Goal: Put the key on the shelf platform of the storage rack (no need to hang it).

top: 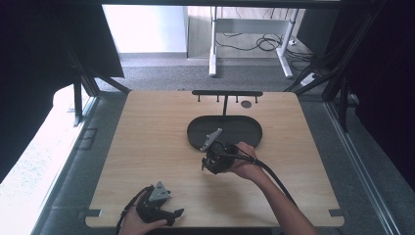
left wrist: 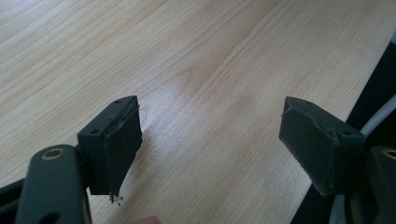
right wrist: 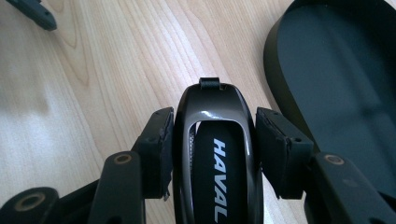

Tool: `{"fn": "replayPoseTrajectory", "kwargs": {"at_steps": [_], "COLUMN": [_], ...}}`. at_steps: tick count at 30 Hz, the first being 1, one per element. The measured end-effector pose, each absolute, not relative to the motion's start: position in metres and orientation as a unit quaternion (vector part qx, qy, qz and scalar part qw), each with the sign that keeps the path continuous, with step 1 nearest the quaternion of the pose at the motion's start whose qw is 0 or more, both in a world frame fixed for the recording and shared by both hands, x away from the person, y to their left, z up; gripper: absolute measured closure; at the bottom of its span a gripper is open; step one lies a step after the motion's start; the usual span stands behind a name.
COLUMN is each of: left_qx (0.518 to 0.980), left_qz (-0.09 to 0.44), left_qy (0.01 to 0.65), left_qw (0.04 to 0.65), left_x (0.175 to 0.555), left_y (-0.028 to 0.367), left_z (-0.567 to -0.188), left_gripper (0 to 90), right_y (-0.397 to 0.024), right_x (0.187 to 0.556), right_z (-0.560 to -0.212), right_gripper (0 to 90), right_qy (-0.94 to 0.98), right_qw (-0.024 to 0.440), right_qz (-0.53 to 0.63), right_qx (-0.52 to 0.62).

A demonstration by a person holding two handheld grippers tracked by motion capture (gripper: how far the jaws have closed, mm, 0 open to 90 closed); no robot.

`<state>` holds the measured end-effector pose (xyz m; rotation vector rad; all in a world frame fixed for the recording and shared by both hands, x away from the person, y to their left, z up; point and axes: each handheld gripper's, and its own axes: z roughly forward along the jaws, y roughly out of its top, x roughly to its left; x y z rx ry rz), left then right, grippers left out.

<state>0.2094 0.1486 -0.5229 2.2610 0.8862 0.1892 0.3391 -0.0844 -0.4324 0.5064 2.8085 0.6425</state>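
So the right hand-held gripper (right wrist: 214, 140) is clamped on a glossy black car key fob (right wrist: 215, 154) with HAVAL printed on it, both pads (right wrist: 159, 144) pressed against its sides. In the high view that right hand-held gripper (top: 211, 155) sits mid-surface, just beside the near rim of a black oval tray (top: 249, 128), and the fob is over bare wood, not in the tray. A black rack with pegs (top: 226, 93) stands behind the tray. The left hand-held gripper (left wrist: 210, 149) is spread wide with nothing between its jaws, low over the wooden surface (top: 147, 142) near the front edge.
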Motion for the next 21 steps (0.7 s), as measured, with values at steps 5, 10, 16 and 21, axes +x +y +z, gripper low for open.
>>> {"fn": "replayPoseTrajectory", "kwargs": {"at_steps": [5, 10, 16, 21], "left_qx": [0.871, 0.873, 0.888, 0.891], "left_qz": [0.073, 0.070, 0.056, 0.057], "left_qy": [0.343, 0.341, 0.324, 0.315], "left_qw": [0.343, 0.341, 0.321, 0.322], "left_x": [0.210, 0.209, 0.209, 0.207], "left_y": [0.149, 0.147, 0.141, 0.137], "left_z": [-0.524, -0.525, -0.529, -0.529], "left_gripper": [21.3, 21.3, 20.5, 20.1], "right_y": [-0.084, -0.082, -0.079, -0.078], "right_x": [0.340, 0.341, 0.342, 0.341], "right_z": [-0.435, -0.438, -0.444, -0.445], "right_gripper": [49.4, 49.3, 49.3, 49.3], "right_qy": [0.955, 0.956, 0.958, 0.957], "right_qw": [0.112, 0.116, 0.123, 0.122], "right_qz": [0.214, 0.207, 0.198, 0.200], "right_qx": [0.170, 0.171, 0.169, 0.169]}}
